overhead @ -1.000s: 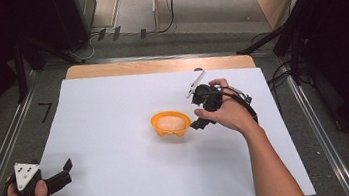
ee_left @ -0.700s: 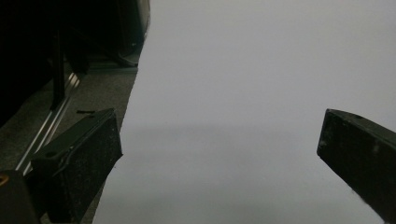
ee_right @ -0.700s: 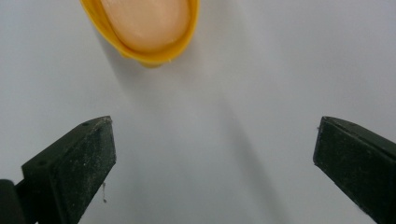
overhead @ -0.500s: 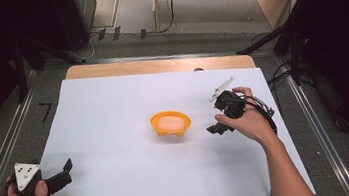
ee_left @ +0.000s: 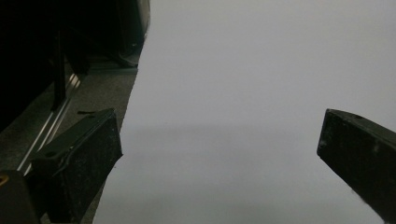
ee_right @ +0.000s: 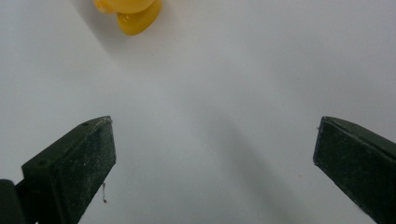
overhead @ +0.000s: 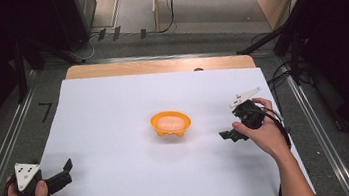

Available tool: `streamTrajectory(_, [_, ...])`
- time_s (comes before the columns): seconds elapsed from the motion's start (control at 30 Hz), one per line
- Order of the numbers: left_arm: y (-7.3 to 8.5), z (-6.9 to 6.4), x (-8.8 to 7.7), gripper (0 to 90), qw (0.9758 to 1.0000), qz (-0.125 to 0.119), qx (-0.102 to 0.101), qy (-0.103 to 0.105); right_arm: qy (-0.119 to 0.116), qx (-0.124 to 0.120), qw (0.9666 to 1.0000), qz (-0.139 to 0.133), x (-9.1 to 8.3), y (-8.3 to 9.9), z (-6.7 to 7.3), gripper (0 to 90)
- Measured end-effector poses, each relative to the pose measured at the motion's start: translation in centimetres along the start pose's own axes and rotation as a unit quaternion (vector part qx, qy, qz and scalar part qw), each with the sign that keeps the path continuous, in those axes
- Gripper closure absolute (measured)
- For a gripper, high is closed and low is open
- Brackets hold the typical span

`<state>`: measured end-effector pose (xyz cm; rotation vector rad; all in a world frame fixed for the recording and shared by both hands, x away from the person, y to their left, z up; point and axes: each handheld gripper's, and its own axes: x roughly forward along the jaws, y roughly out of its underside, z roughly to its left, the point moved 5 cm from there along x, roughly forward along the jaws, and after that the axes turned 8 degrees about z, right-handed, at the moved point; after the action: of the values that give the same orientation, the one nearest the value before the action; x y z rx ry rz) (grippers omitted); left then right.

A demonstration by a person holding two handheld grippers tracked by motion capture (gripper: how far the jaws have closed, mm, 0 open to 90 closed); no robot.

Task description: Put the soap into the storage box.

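While the orange bowl (overhead: 170, 123) stands near the middle of the white sheet (overhead: 113, 110) on the desk (overhead: 158, 65), both tools stay apart from it. Right of the bowl, the right tool (overhead: 228, 135) is held by a hand (overhead: 262, 135), jaws wide apart and empty; in its own view only the bowl's lower edge (ee_right: 128, 14) shows, cut off at the top. Far to the left of the bowl and nearer the person, the left tool (overhead: 65, 171) sits at the sheet's edge, jaws spread wide with nothing between. What lies inside the bowl is pale and hard to make out.
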<state>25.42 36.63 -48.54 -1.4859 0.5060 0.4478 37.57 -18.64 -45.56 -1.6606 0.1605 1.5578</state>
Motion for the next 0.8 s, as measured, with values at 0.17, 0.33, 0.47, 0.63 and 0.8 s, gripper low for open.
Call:
streamTrajectory(0.17, [0.0, 0.0, 0.0, 0.2, 1.0000, 0.001, 0.002, -0.001, 0.007, 0.024, 0.9993, -0.029, -0.3, 1.8, -0.3, 0.0])
streamTrajectory(0.33, [0.0, 0.0, 0.0, 0.2, 1.0000, 0.001, 0.003, -0.002, 0.009, 0.042, 0.9979, -0.049, -0.4, 3.7, -0.4, 0.0])
streamTrajectory(0.47, [0.0, 0.0, 0.0, 0.2, 1.0000, 0.001, 0.003, -0.003, 0.007, 0.056, 0.9958, -0.072, -0.5, 5.2, -0.4, 0.0])
streamTrajectory(0.63, [0.0, -0.1, 0.0, 0.2, 1.0000, 0.001, 0.003, -0.003, 0.009, 0.073, 0.9931, -0.092, -0.8, 7.0, -0.4, 0.0])
streamTrajectory(0.8, [0.0, -0.1, 0.0, 0.2, 1.0000, 0.001, 0.003, -0.002, 0.012, 0.090, 0.9896, -0.111, -1.0, 8.7, -0.7, 0.0])
